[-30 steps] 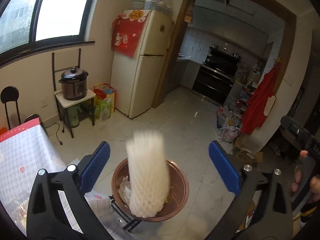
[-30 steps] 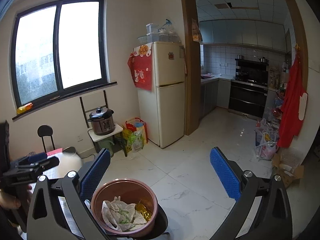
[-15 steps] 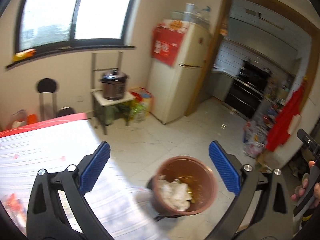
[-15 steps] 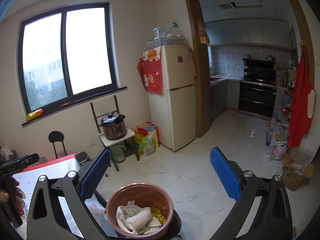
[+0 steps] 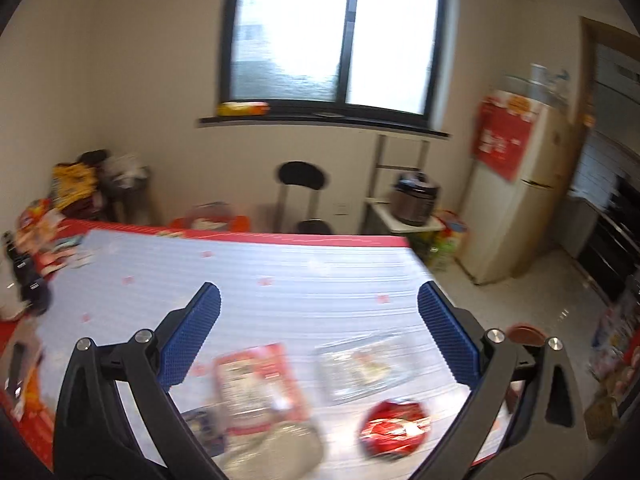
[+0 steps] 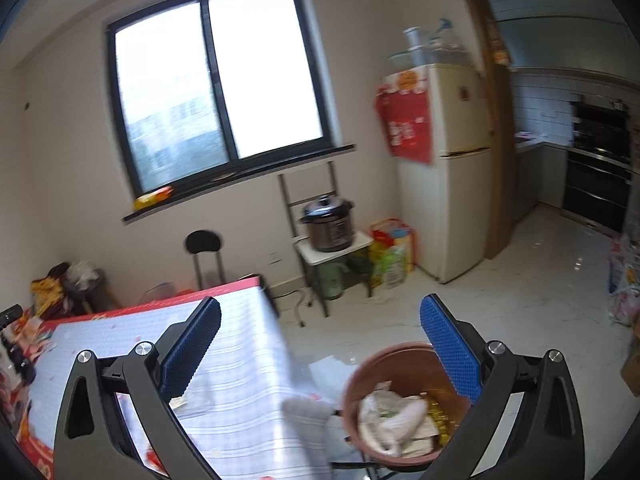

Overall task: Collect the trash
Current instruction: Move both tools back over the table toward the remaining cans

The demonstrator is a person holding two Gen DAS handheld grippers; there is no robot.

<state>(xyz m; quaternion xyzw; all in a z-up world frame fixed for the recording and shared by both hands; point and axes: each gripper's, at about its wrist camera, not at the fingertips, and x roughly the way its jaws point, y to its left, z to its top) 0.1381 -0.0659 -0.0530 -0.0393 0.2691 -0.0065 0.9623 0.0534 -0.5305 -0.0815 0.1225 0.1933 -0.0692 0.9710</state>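
Both my tools are empty right now. My left gripper (image 5: 318,334) hangs over the desk with the pale checked cloth and red border (image 5: 280,280), its jaws spread wide with nothing between them. My right gripper (image 6: 320,344) is just as released, angled toward the desk's corner and the floor beside it.

The trash I'm after lies on the near part of the desk under my left tool: a flat red-and-white printed wrapper (image 5: 256,384), a clear plastic packet (image 5: 366,364) just beside it, a crumpled shiny red foil wrapper (image 5: 394,426) nearer the edge, and a grey crinkled bag (image 5: 276,448) at the very front. The view is blurred, so I cannot read any labels.

The round brown plastic bin (image 6: 404,404) stands on the floor just off the desk's corner, already holding white paper, a white foam sleeve and some yellow scraps.

I judge the next step is to pick one piece — the crumpled red foil looks easiest, since it stands up off the cloth. I should steady first, lower with the jaws straddling it, and pinch the raised fold rather than scrape the cloth. The flat pieces will need an edge lifted — they may slide otherwise.
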